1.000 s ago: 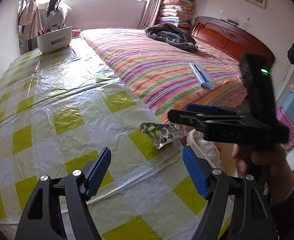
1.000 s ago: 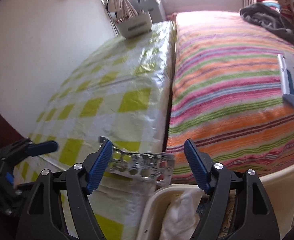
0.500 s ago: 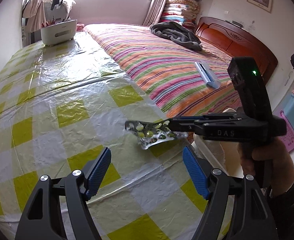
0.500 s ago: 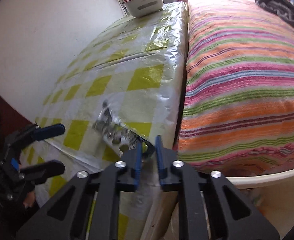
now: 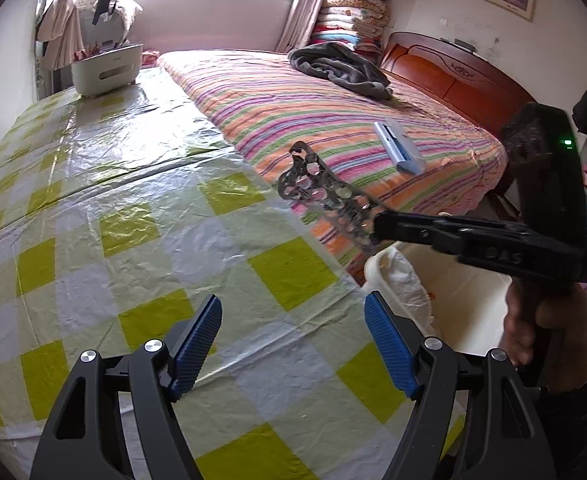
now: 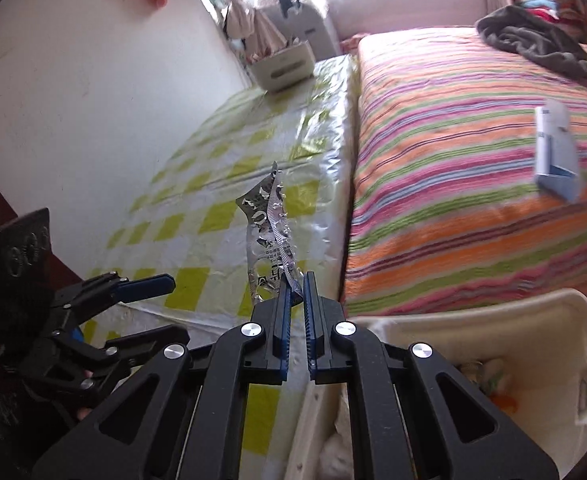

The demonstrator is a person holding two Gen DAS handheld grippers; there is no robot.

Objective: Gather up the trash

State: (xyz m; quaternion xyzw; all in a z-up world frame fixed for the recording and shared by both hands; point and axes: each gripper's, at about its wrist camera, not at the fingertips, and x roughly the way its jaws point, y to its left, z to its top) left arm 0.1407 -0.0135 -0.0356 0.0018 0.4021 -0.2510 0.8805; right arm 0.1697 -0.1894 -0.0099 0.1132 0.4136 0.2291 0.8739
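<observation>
My right gripper point(image 6: 297, 292) is shut on one end of an empty silver pill blister pack point(image 6: 267, 236), held in the air above the table's right edge. In the left wrist view the pack point(image 5: 325, 196) sticks out from the right gripper point(image 5: 377, 228), above the gap between table and bed. A white trash bin point(image 6: 493, 344) with a plastic liner stands below the right gripper; it also shows in the left wrist view point(image 5: 453, 292). My left gripper point(image 5: 293, 344) is open and empty over the yellow-checked tablecloth point(image 5: 133, 220).
A striped bed point(image 5: 333, 120) runs along the table's right side, with a blue-white box point(image 5: 399, 152) and a grey garment point(image 5: 341, 68) on it. A white caddy point(image 5: 105, 70) stands at the table's far end. A wall point(image 6: 73, 100) borders the table's left.
My right gripper closed on the blister pack and lifted it off the table, up and to the right over the bin. My left gripper stayed open over the table.
</observation>
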